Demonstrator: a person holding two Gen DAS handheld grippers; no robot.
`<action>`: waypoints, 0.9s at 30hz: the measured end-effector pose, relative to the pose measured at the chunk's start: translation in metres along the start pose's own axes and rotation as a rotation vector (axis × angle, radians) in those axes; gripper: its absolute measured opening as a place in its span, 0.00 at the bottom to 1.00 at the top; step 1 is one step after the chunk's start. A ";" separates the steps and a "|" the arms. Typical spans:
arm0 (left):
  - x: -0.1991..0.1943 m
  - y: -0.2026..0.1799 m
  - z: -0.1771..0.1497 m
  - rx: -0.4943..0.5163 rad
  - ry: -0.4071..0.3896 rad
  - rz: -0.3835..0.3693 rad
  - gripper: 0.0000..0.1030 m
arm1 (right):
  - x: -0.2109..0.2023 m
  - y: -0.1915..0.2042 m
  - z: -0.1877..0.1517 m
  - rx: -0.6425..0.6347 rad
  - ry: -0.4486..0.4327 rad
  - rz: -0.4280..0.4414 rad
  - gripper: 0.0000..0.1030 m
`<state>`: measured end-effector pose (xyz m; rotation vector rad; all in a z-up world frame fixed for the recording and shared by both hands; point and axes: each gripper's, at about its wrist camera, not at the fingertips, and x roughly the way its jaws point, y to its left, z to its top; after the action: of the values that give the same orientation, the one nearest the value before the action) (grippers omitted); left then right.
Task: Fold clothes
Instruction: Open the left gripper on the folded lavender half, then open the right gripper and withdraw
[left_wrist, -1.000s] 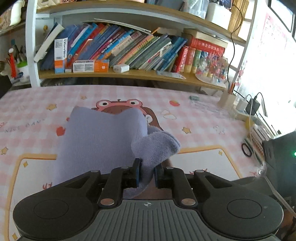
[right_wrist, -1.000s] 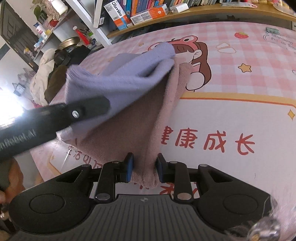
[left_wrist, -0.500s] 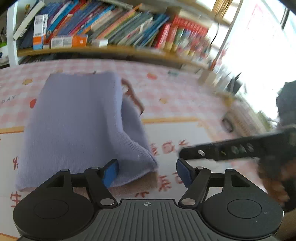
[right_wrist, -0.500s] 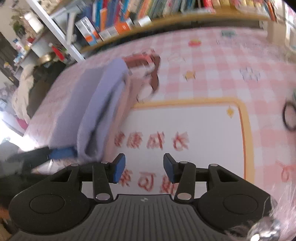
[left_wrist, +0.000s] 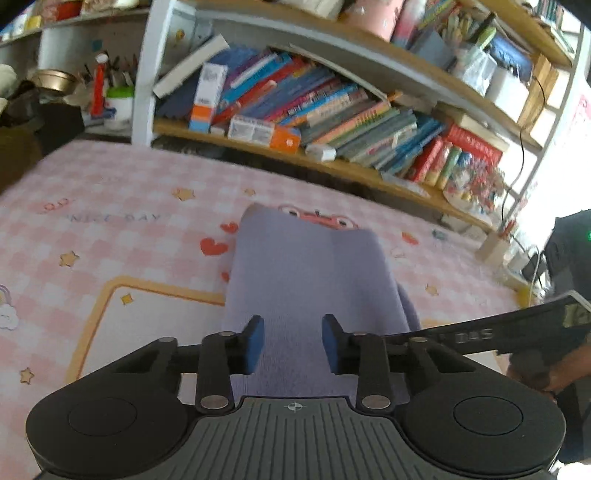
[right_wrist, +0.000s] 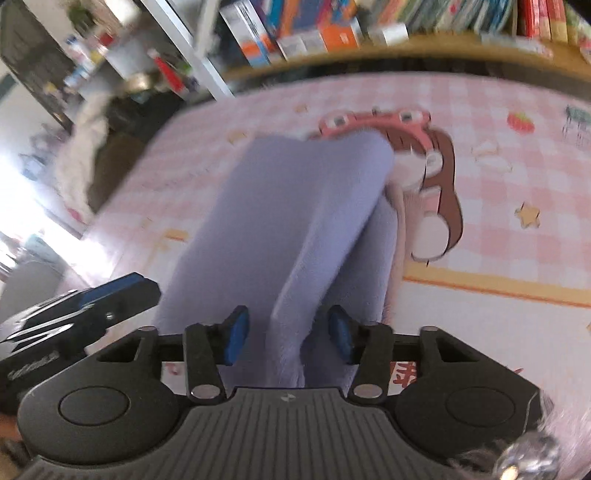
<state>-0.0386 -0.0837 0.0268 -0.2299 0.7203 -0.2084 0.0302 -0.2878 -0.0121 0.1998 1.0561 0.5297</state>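
A folded lavender knit garment (left_wrist: 306, 280) lies flat on the pink checked cartoon-print mat (left_wrist: 110, 236), its far edge reaching the printed red-hatted cartoon face (left_wrist: 317, 218) and its near end running toward the cameras across the orange-bordered white panel (left_wrist: 144, 321) of the mat. In the right wrist view the same garment (right_wrist: 295, 221) shows as stacked layers, with a raised fold ridge running toward the camera and a strip of dusty-pink fabric (right_wrist: 399, 236) showing along its right edge.

The left gripper (left_wrist: 291, 341) hovers at the near end of the garment with its blue-padded fingers (left_wrist: 253, 341) spread apart, the cloth visible between them but not pinched. The right gripper (right_wrist: 288, 334) is likewise parted, its blue pads (right_wrist: 234, 334) standing on either side of the fold ridge without closing on it; whether the pads touch the cloth cannot be told.

From the left wrist view, the black body of the right gripper (left_wrist: 498, 332) enters from the right edge, held by a hand (left_wrist: 546, 369). From the right wrist view, the left gripper (right_wrist: 85, 306) sits just beside the garment's left edge.

Behind the mat stands a wooden bookshelf with white uprights (left_wrist: 369, 170), packed with leaning colourful books (left_wrist: 332, 110) and small orange-and-white boxes (left_wrist: 262, 131). A dark cable (left_wrist: 524, 147) hangs at the shelf's right end. The right wrist view is motion-blurred
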 end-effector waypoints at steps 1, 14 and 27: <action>0.002 0.000 -0.001 0.012 0.004 -0.007 0.29 | 0.000 0.003 -0.002 -0.015 0.000 0.003 0.13; 0.028 0.002 -0.013 0.146 0.121 -0.086 0.30 | -0.014 -0.014 -0.034 0.043 -0.031 0.026 0.18; 0.028 0.024 -0.007 0.066 0.151 -0.139 0.30 | -0.034 0.013 -0.020 0.074 -0.180 -0.055 0.10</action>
<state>-0.0198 -0.0696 -0.0021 -0.2032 0.8469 -0.3842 -0.0042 -0.2959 0.0102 0.2779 0.9035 0.4153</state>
